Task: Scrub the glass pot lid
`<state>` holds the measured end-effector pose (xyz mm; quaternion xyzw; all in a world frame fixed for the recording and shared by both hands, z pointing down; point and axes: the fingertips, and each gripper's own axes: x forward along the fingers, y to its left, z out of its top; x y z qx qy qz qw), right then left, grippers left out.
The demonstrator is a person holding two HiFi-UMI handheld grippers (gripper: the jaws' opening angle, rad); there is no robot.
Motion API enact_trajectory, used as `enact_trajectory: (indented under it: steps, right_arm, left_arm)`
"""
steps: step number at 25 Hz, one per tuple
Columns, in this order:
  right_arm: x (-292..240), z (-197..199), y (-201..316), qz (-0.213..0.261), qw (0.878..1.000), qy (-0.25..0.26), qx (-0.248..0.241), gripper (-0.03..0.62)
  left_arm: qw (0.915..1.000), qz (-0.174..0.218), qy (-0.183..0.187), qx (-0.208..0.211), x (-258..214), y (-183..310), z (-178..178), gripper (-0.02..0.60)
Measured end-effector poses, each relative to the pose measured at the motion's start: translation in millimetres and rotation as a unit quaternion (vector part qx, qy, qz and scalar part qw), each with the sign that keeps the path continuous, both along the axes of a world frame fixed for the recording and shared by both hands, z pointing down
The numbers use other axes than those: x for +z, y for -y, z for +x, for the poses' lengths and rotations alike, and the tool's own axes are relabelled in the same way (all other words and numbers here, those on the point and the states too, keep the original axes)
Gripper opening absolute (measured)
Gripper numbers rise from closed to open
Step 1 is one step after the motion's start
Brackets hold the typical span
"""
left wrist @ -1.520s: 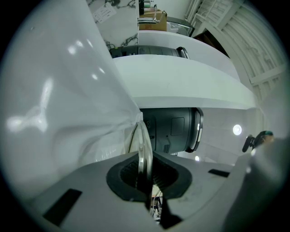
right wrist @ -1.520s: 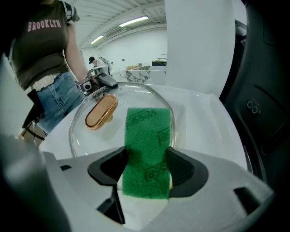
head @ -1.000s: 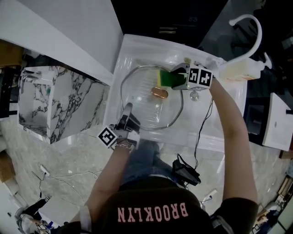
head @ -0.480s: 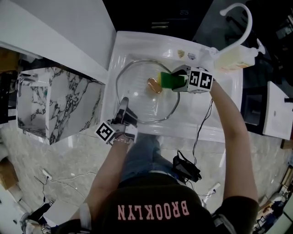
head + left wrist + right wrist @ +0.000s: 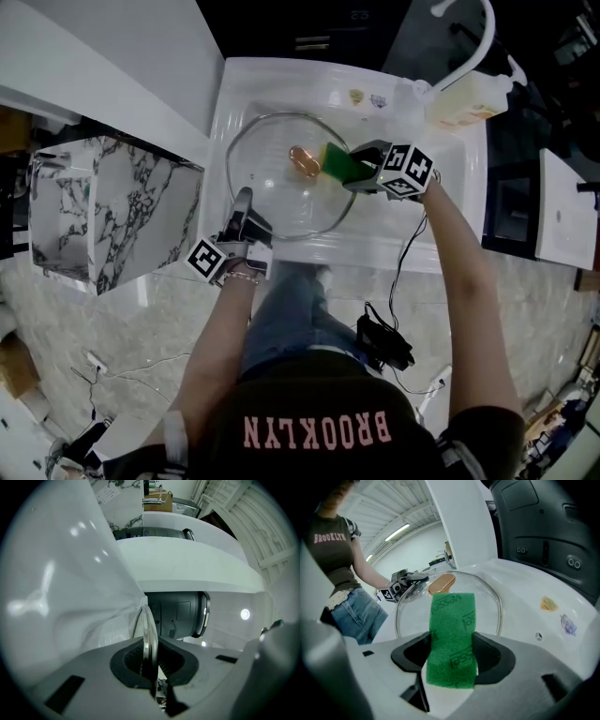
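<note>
Finding 1, handling: the glass pot lid (image 5: 272,202) lies in the white sink (image 5: 441,202). I judge it stiff, fairly heavy, breakable and slippery if wet. The safe hold is the metal-banded rim, not the bare glass or the copper-coloured knob (image 5: 302,159).

Finding 2, left tool (image 5: 244,202): it is pinching the lid's rim at about 7 o'clock in the head view. In the left gripper view the rim (image 5: 149,630) runs edge-on between the closed jaws of the left tool (image 5: 150,667).

Finding 3, right tool (image 5: 361,167): it is clamped on a green scouring sponge (image 5: 339,161), which sticks out past the jaws.

Finding 4, position: the sponge sits over the lid at the knob's 3 o'clock, just inside the rim. I cannot confirm contact with the glass. In the right gripper view the lid (image 5: 487,599) and knob (image 5: 441,583) lie at 12 o'clock beyond the sponge (image 5: 452,639).
</note>
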<state>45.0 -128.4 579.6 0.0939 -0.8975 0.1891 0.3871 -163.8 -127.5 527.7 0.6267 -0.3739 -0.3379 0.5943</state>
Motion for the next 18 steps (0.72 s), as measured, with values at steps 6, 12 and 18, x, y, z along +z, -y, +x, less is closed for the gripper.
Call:
enact_trajectory:
  steps: [6, 12, 18]
  right_arm:
    - [-7, -8, -29, -0.015, 0.999, 0.013, 0.032, 0.265]
    - [-12, -19, -52, 0.004, 1.000, -0.002, 0.029, 0.265]
    - [-50, -4, -30, 0.085, 0.984, 0.041, 0.151, 0.267]
  left_arm:
    - [1.0000, 0.000, -0.001, -0.001, 0, 0, 1, 0.018]
    - [1.0000, -0.001, -0.004, -0.001, 1, 0, 0, 0.018]
    - [1.0000, 0.001, 0.005, 0.007, -3, 0, 3, 0.018]
